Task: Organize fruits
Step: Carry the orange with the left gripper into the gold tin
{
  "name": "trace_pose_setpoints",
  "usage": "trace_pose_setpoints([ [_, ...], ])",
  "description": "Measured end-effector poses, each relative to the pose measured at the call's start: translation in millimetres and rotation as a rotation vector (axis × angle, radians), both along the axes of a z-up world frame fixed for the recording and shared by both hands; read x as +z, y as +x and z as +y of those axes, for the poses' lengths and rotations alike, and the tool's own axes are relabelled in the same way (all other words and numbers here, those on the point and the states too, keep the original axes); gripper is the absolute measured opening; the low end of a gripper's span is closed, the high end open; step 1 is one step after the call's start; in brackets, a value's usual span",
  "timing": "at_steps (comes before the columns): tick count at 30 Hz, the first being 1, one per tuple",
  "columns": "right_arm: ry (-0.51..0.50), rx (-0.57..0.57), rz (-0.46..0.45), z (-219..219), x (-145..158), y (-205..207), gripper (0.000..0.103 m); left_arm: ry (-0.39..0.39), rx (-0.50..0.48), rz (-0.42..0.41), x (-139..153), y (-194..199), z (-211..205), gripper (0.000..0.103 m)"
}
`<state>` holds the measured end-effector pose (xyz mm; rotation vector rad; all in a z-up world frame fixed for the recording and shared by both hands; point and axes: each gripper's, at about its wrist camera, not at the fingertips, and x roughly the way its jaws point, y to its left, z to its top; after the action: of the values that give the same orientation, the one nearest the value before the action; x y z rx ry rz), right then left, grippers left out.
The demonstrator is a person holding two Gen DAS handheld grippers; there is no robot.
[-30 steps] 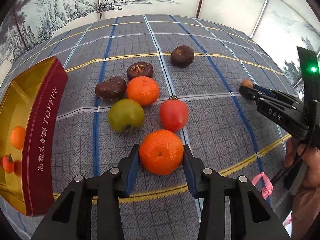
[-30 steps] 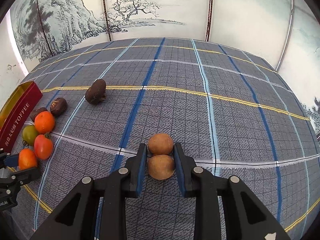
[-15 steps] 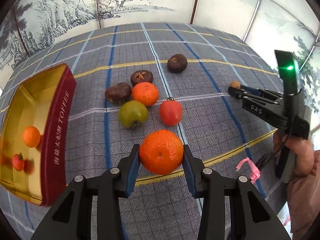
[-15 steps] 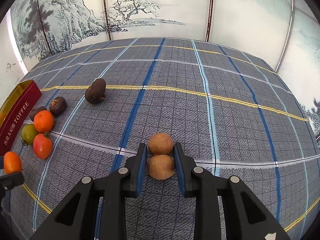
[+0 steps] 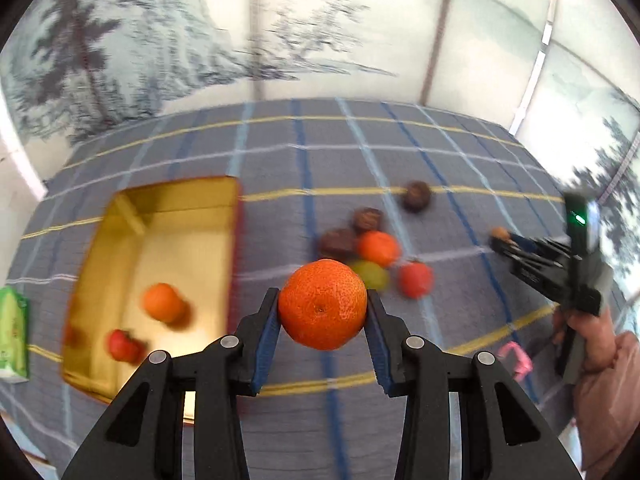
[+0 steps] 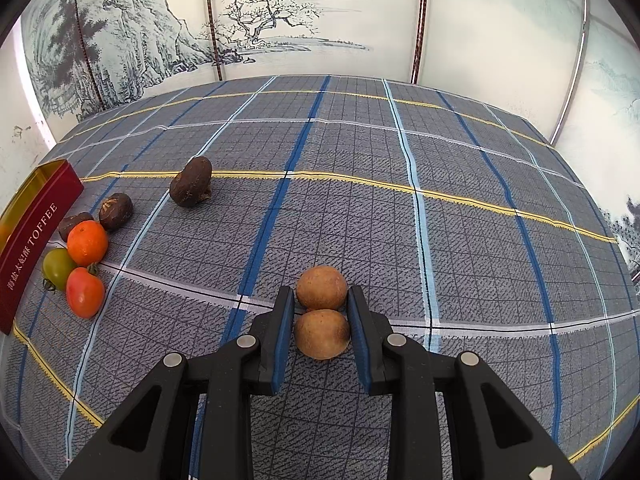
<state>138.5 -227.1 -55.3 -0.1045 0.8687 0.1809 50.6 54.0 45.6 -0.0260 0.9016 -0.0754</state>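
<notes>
My left gripper is shut on an orange tangerine and holds it above the cloth, just right of the gold-lined toffee box. In the box lie an orange and a red tomato. My right gripper rests low on the cloth, shut on a round brown fruit. A second brown fruit touches it just beyond the fingertips. In the left wrist view the right gripper shows at the far right, held by a hand.
Right of the red box wall lie an orange, a green tomato, a red tomato and dark brown fruits, one apart. A green carton stands left of the box. A pink ribbon lies near the cloth's edge.
My left gripper has lifted the tangerine off the cloth and swung left toward the box, whose inside now shows in full. The right gripper and its brown fruit have not moved.
</notes>
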Motion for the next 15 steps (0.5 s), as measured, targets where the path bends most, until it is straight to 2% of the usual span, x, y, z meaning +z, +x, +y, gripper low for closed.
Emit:
trace_pose_setpoints([
  [11,0.000,0.000,0.000,0,0,0,0.026,0.064,0.232,0.047,-19,20,113,0.042],
  [15,-0.001,0.000,0.001,0,0,0,0.026,0.052,0.280,0.083,-35,28,142,0.042],
])
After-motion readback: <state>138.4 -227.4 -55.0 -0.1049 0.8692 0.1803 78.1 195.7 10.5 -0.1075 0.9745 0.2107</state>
